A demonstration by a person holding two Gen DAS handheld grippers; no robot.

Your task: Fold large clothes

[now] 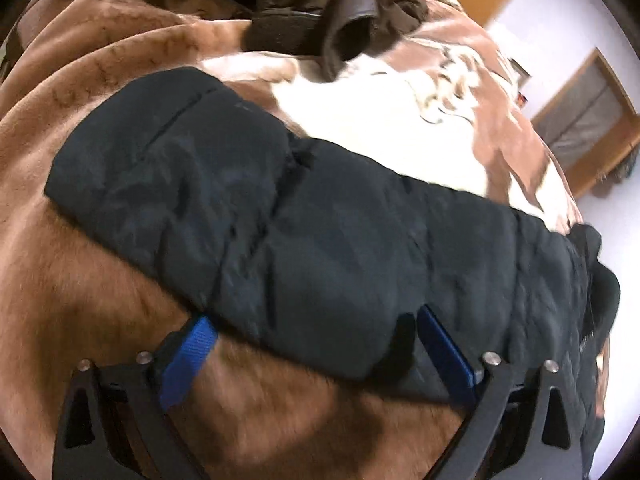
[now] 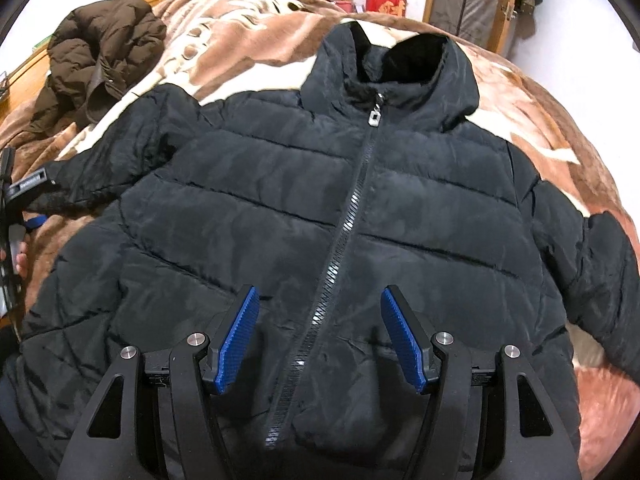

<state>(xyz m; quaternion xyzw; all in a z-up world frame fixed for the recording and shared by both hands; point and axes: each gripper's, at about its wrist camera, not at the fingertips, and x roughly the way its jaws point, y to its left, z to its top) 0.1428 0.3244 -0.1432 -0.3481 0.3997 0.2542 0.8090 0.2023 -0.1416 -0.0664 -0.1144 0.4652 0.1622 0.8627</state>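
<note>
A black puffer jacket lies front up and zipped on a brown and cream blanket, collar at the far side. My right gripper hovers open over the jacket's lower front, one blue pad on each side of the zipper. In the left wrist view the jacket's left sleeve stretches across the blanket. My left gripper is open with the sleeve's near edge between its blue pads. The left gripper also shows at the left edge of the right wrist view, by the sleeve cuff.
A crumpled brown jacket lies on the blanket at the far left, also seen in the left wrist view. Boxes and a red item stand behind the bed. A wooden-framed wardrobe is at the back right.
</note>
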